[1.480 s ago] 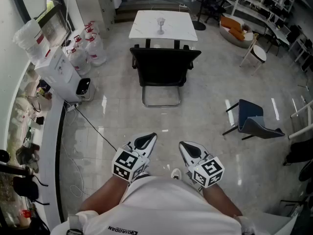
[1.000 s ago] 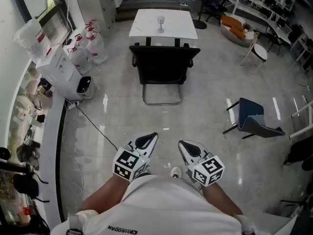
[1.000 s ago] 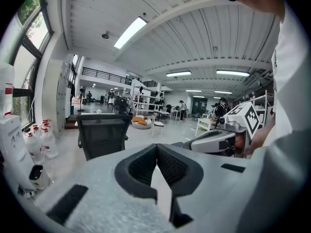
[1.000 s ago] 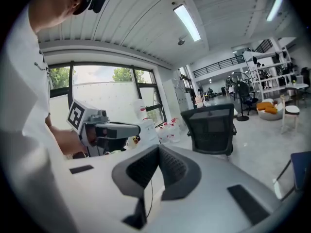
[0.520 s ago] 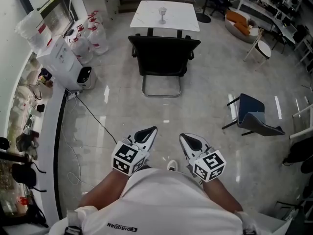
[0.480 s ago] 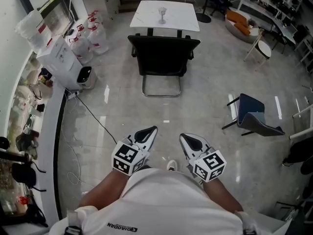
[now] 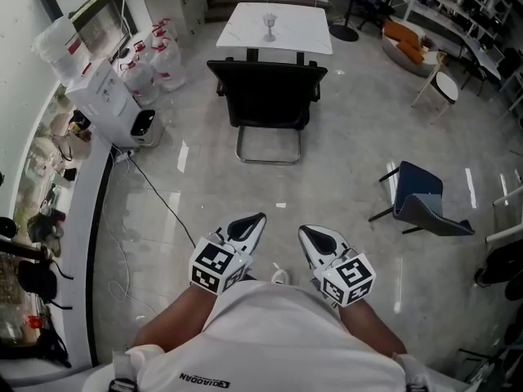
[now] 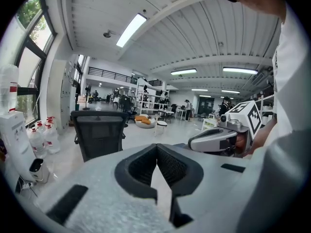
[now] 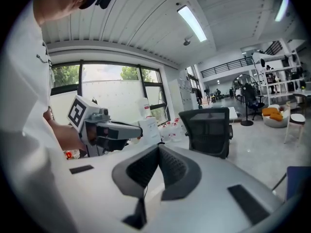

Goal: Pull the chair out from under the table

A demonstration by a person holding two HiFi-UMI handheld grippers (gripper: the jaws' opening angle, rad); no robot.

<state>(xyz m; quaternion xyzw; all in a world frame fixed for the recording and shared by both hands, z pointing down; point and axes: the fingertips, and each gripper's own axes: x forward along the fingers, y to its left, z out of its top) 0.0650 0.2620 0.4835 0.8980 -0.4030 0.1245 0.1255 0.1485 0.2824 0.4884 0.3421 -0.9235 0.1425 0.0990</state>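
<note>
- While their jaws are pressed together on nothing, the left gripper (image 7: 257,217) and right gripper (image 7: 303,230) hover side by side at the person's waist.
- Well ahead stands the black mesh-backed office chair (image 7: 267,96) on a chrome sled base, back toward them, pushed against the white square table (image 7: 304,33).
- On it stands a clear stemmed glass (image 7: 268,25); I cannot tell its contents.

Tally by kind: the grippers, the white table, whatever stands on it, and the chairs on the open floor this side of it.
Grippers: 2, the left gripper and the right gripper
Tables: 1, the white table
Glasses: 1, the glass on that table
Chairs: 2, the black chair and the blue chair
Total: 6
</note>
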